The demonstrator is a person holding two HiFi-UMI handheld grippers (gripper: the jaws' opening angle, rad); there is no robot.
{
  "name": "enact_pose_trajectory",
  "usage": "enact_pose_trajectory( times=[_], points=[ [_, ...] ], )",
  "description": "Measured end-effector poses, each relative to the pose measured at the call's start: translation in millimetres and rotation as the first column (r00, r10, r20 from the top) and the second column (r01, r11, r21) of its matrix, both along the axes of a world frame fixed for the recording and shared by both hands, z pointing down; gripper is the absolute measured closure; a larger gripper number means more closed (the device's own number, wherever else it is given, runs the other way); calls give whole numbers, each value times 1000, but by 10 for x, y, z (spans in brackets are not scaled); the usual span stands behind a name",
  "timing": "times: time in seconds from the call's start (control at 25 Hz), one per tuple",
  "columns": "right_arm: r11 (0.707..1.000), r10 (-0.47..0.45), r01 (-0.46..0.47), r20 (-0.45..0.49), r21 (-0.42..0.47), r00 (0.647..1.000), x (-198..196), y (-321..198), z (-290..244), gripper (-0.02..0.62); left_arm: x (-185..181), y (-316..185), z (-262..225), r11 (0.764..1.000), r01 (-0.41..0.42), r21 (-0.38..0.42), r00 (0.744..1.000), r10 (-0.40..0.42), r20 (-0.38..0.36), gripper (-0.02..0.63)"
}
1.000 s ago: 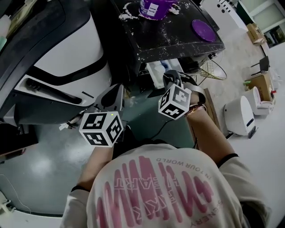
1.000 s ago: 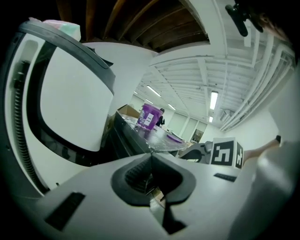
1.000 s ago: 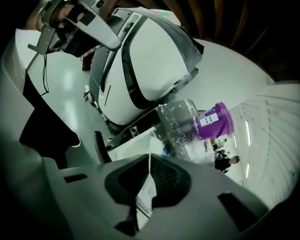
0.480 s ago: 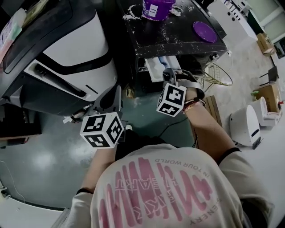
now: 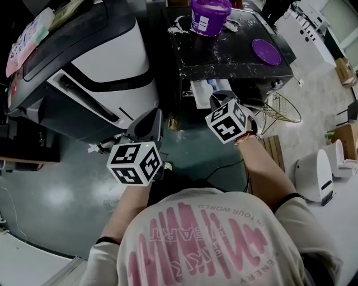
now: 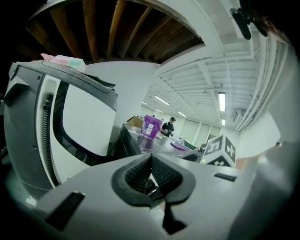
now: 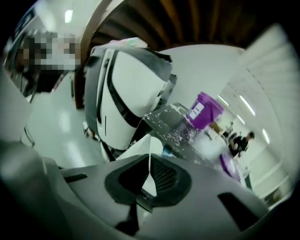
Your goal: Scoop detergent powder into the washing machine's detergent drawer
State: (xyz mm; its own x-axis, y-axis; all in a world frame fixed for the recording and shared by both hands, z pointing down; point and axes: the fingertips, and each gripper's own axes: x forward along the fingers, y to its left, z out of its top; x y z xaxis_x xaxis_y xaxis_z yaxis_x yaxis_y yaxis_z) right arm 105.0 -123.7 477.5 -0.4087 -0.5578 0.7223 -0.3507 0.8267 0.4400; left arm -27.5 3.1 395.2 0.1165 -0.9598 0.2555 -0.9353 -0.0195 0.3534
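The white and black washing machine [image 5: 106,67] stands at the left; I cannot pick out its detergent drawer. A purple detergent tub [image 5: 210,15] sits open on the black, powder-strewn table [image 5: 235,56], with its purple lid [image 5: 265,51] lying to the right. My left gripper [image 5: 150,120] hovers low in front of the machine, shut and empty. My right gripper [image 5: 217,99] hangs below the table's front edge, also shut with nothing held. The left gripper view shows the shut jaws [image 6: 151,157], the machine [image 6: 84,122] and the tub [image 6: 151,126]. The right gripper view shows the same: jaws [image 7: 149,157], machine [image 7: 131,89], tub [image 7: 205,110].
A pink and green pack [image 5: 31,36] lies on top of the machine. A wire basket [image 5: 277,109] and a wooden board [image 5: 274,151] are under and beside the table. A white appliance [image 5: 316,176] stands on the floor at right. A person [image 6: 168,126] stands far behind the table.
The head view has shifted, so more of the table and tub show. Both grippers stay shut and empty, and the right one has drifted slightly right and up.
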Motion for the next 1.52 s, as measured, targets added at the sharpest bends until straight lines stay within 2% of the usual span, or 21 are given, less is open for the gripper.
enact_pose_trajectory(
  times=[0.08,0.16,0.24,0.36,0.44,0.6,0.68,0.76,0.88,1.08,1.28,1.52],
  points=[
    [986,121,-98,167,-135,979,59,-21,-78,589,62,-35,-39,1000,-16,1,1000,16,3,604],
    [954,220,-142,298,-263,929,120,-32,-162,589,125,-81,-58,999,-33,-10,999,33,12,604],
    [917,304,-148,408,-369,861,184,-27,-265,588,189,-126,-82,999,-40,-13,999,40,17,604],
    [868,407,-135,528,-478,745,308,19,-418,588,317,-186,-134,999,-47,-2,999,47,3,604],
    [844,453,-111,588,-524,670,381,71,-519,588,419,-218,-182,999,-52,9,999,52,-5,604],
    [823,503,-51,684,-566,528,502,190,-744,588,588,-227,-251,999,-37,15,999,36,29,604],
    [821,520,-48,710,-569,474,585,246,-834,588,667,-199,-263,999,-27,17,998,26,53,604],
    [828,522,-54,733,-558,436,672,292,-920,588,731,-162,-289,999,-15,37,998,12,63,604],
    [861,488,-90,763,-501,423,799,326,-1057,588,804,-121,-355,997,13,82,998,-18,61,604],
    [916,394,-136,782,-378,482,930,462,-1215,588,962,-37,-435,993,23,118,997,-31,69,604],
    [938,331,-100,775,-331,538,930,708,-1259,588,1064,95,-436,993,20,119,997,-28,69,604],
    [948,313,-131,762,-291,566,1002,844,-1195,589,1077,240,-370,994,29,104,998,-35,59,604]
  ],
)
